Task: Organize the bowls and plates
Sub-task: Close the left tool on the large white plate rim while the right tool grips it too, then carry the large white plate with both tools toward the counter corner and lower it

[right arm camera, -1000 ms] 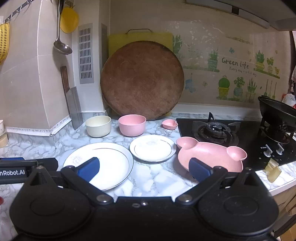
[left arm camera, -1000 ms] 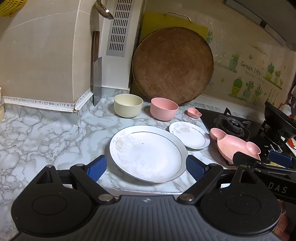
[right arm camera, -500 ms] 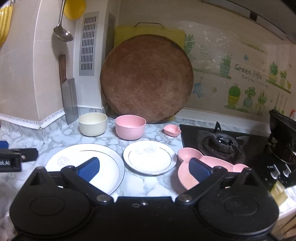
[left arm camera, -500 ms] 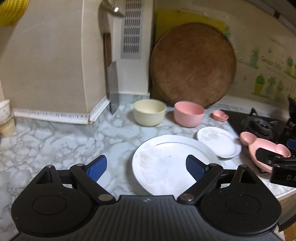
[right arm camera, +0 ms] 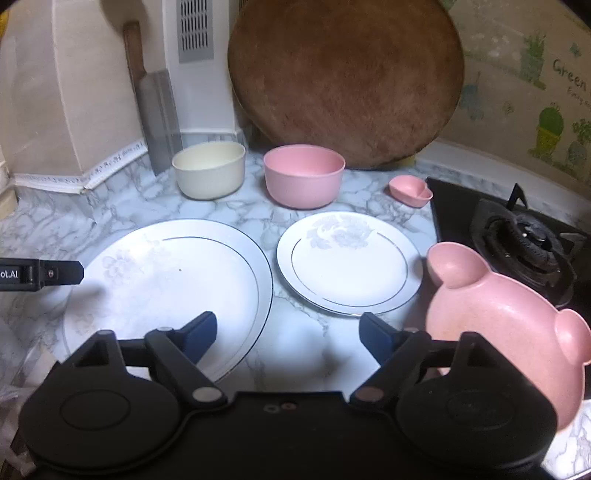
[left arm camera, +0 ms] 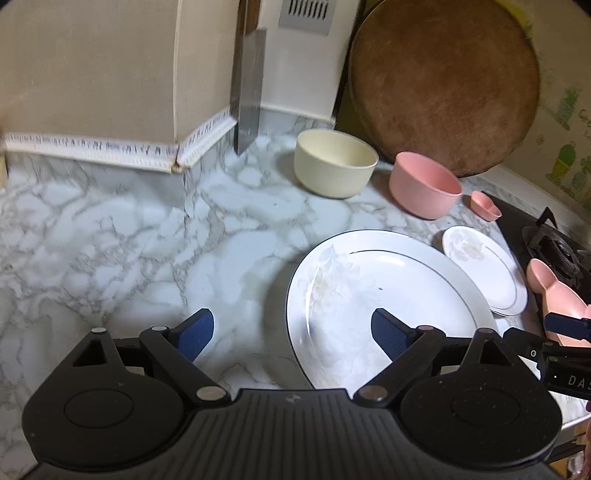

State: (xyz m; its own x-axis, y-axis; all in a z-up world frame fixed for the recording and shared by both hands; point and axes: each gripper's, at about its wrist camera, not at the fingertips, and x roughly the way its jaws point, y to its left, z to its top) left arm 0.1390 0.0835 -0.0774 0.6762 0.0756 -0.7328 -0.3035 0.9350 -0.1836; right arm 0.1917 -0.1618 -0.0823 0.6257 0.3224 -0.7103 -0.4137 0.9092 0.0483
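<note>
Beside the large plate point(left arm camera: 388, 291), left gripper point(left arm camera: 291, 332) has shifted leftward.

Marble-pattern countertop point(right arm camera: 303, 343). Round brown wooden board point(right arm camera: 345, 77) leans against back wall, just behind bowls; yellow board edge point(left arm camera: 524, 22) behind it. Cleaver point(right arm camera: 159, 118) stands upright against wall corner, blade down. Grey vent grille point(right arm camera: 195, 29) on white pillar. Black gas stove point(right arm camera: 524, 236) at right. Plant sticker with "Green" lettering point(right arm camera: 550, 122) on wall.
</note>
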